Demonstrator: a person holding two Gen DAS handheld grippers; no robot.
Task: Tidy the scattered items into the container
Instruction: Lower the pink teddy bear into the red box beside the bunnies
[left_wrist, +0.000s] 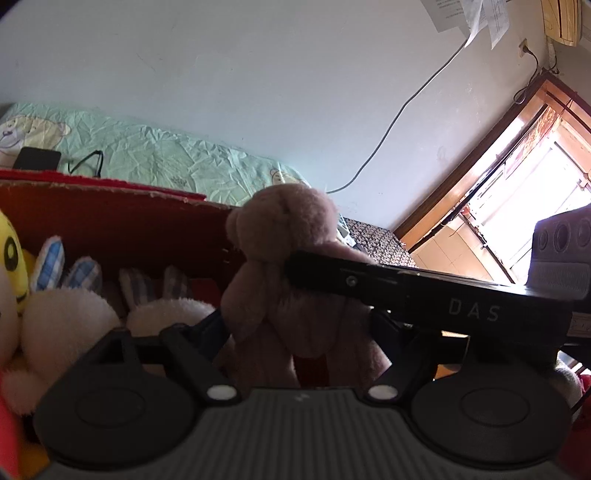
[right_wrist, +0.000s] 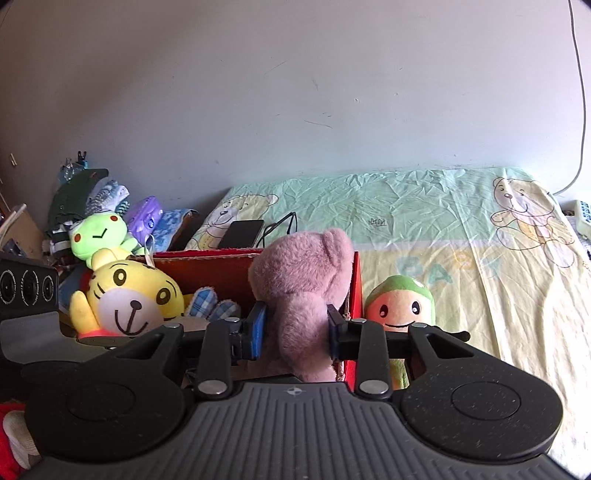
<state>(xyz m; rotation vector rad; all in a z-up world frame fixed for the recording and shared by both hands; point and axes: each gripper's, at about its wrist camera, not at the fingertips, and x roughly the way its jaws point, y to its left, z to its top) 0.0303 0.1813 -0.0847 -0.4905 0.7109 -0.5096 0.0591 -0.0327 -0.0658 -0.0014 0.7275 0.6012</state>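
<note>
Pink bear (right_wrist: 303, 291) pinched by both grippers over the red box (right_wrist: 207, 266).
Right gripper (right_wrist: 295, 328) and left gripper (left_wrist: 295, 325) each clamp its body; the yellow tiger (right_wrist: 129, 299) sits inside the box.

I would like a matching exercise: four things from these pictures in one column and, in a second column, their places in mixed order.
Things:
1. bear
2. tiger
3. phone
4. green-capped doll

Places:
A. lying on the sheet
B. inside the red box
C. between the fingers of the right gripper
D. beside the box, outside it

Pairs: 1-C, 2-B, 3-A, 4-D
</note>
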